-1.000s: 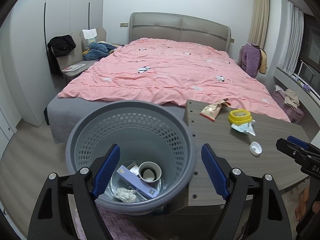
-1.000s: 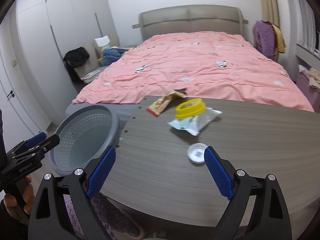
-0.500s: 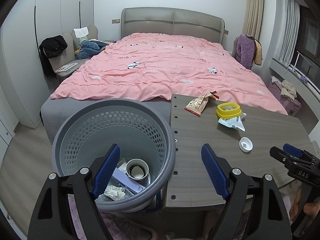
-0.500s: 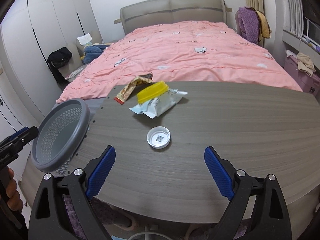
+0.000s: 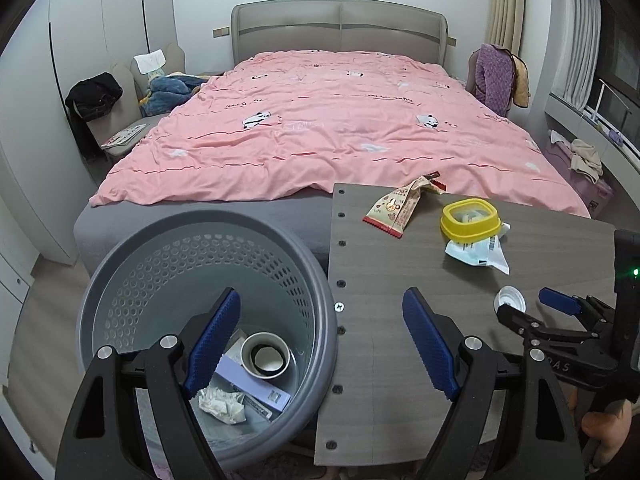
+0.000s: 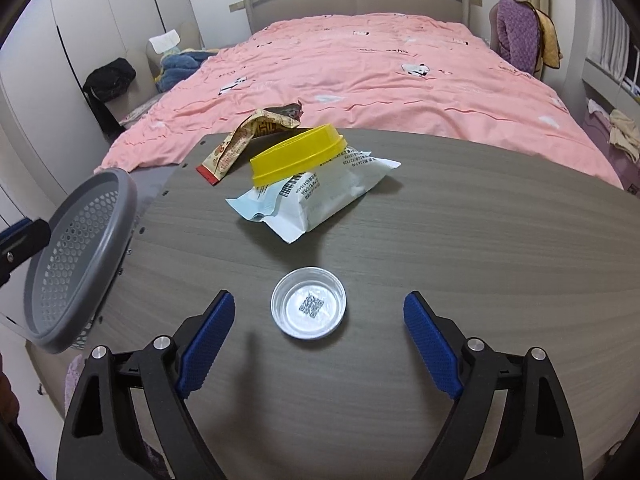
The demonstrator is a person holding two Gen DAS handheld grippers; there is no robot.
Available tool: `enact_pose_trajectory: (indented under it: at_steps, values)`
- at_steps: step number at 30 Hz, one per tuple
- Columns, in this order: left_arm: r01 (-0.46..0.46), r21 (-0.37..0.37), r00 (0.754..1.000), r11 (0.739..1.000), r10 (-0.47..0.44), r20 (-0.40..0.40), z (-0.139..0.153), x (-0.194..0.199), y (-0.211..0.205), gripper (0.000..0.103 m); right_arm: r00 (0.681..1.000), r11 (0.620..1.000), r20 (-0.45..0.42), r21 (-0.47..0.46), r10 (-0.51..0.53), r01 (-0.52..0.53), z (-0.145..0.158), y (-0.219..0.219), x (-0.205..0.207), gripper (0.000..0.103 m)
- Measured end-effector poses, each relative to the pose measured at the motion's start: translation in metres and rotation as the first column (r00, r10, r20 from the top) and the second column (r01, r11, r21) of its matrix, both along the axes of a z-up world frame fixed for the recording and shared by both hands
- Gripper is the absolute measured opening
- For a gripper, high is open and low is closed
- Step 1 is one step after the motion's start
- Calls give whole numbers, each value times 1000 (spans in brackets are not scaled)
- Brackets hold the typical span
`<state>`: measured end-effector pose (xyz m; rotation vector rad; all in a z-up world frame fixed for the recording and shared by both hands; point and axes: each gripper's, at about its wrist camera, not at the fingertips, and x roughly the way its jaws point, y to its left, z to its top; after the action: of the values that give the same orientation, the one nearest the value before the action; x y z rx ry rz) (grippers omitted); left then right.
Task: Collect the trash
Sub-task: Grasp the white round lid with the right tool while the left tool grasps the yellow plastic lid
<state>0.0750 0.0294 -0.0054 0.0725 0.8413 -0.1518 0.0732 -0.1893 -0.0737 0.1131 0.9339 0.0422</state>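
Note:
A small white round lid (image 6: 308, 308) lies on the grey wooden table (image 6: 480, 260), between the blue pads of my right gripper (image 6: 318, 312), whose jaws are closing without touching it. Behind it lie a white wipes packet (image 6: 320, 200) with a yellow lid (image 6: 298, 154) and a beige snack wrapper (image 6: 244, 138). My left gripper (image 5: 322, 320) stands open over the rim of the grey perforated bin (image 5: 132, 264), which holds a paper cup (image 5: 265, 355), a purple box and crumpled tissue. The right gripper (image 5: 532, 314) and the white lid (image 5: 509, 300) also show in the left wrist view.
A bed with a pink duvet (image 5: 340, 120) runs behind the table. A chair with clothes (image 5: 120, 108) stands at the left by white wardrobes. Purple garments hang on a chair (image 5: 498, 76) at the right, near the window.
My right gripper has come down and forward over the table, so the white lid now lies between its pads. My left gripper has drifted right, from over the bin toward the table's edge.

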Motion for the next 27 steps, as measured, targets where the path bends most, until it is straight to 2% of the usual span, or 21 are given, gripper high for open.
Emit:
enact_pose_trajectory:
  at_steps: [4,9,14,16,27]
  values:
    - [13,2,1000,1000,-13,-14,-3,12,-9,80,1000,1000,-7,-26,3,-3,-4,-1,2,80]
    - [26,4,999,1000,-26,-33,-8,23,-19,80,1000,997,-11,-72,15,-16,-7,0,6,71]
    - [50,4,997,999,-50,-56,-14,34,-35,80,999,995,3,-93,37,-37,-6,2,6,46]
    - [62,4,996,998,-62,-62,-15,39,-42,80,999,997,4,-73,38,-38,-5,-2,6,39]
    - [157,-28,982,987,-159,-99,-11,75,-98,80,998,999,48,-7,-41,41,15,-49,-1,39]
